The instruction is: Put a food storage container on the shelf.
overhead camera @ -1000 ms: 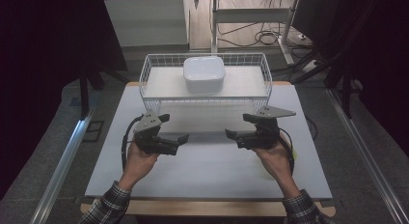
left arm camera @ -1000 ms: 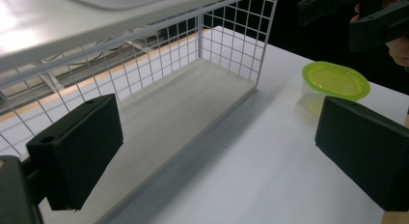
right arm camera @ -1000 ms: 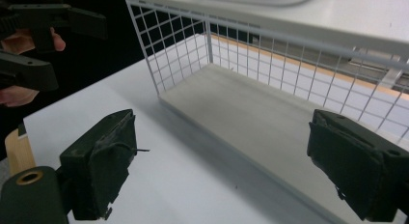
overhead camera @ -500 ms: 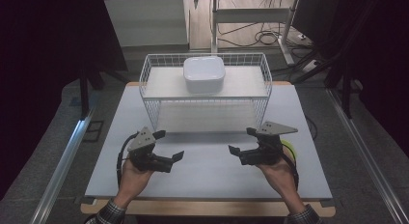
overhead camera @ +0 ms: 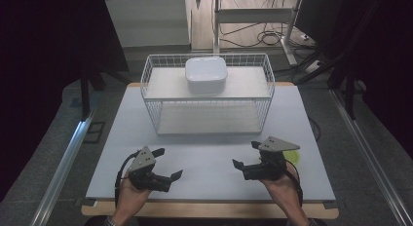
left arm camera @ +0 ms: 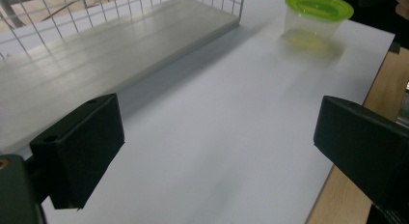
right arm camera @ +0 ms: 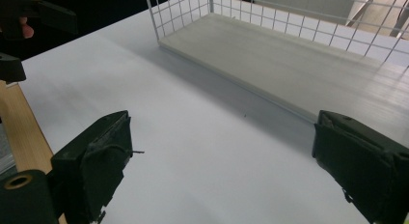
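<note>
The person holds both tools low over the near part of the white table (overhead camera: 209, 153), one in each hand, well apart from each other. The left gripper (overhead camera: 168, 163) has its jaws spread wide and nothing is between them; in the left gripper view I see only bare table surface in the gap. The right gripper (overhead camera: 246, 154) is the same, wide open and empty. I think they are kept so because no object is chosen yet, and open jaws are ready for any grasp. The nearest object is a small clear cup with green lid (left arm camera: 316, 17), standing upright on the table just beside the right hand, on its outer side, partly hidden behind that gripper in the high view. Farther back stands a wire rack (overhead camera: 151, 97) with two shelves, and a white square bowl (overhead camera: 205, 74) rests on its upper shelf, probably placed there to stay out of the working area
</note>
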Available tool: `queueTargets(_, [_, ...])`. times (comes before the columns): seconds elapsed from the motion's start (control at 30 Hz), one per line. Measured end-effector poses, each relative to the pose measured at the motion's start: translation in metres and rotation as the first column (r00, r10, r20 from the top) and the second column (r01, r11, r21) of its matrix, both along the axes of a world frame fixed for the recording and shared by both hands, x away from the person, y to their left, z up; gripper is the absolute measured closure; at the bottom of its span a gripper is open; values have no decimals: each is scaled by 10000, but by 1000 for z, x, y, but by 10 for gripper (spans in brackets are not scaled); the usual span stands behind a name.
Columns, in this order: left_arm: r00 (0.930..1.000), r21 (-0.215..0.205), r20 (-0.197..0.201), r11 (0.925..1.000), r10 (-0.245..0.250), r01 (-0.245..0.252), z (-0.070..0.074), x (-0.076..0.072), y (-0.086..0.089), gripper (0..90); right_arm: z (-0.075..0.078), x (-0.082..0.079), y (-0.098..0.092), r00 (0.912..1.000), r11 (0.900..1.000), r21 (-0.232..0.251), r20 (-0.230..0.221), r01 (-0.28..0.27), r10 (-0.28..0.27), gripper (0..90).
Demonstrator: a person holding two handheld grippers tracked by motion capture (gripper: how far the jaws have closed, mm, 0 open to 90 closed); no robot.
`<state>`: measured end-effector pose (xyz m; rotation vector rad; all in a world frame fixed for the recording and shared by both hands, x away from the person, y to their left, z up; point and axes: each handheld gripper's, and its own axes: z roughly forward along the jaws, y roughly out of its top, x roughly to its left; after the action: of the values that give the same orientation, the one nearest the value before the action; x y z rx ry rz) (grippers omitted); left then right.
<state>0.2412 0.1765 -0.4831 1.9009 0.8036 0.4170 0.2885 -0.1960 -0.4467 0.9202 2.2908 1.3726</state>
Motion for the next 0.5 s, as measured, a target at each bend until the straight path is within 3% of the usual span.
queueTargets(0.3, [9998,303,-100,9994,156,-153,-13,-12,6,36,-13,-12,-2,9998,9989,-463,214,-36,46,64])
queueTargets(0.5, [9993,467,-293,9986,247,-233,-21,-17,8,36,-23,-17,-5,9999,9970,-772,89,-38,46,58])
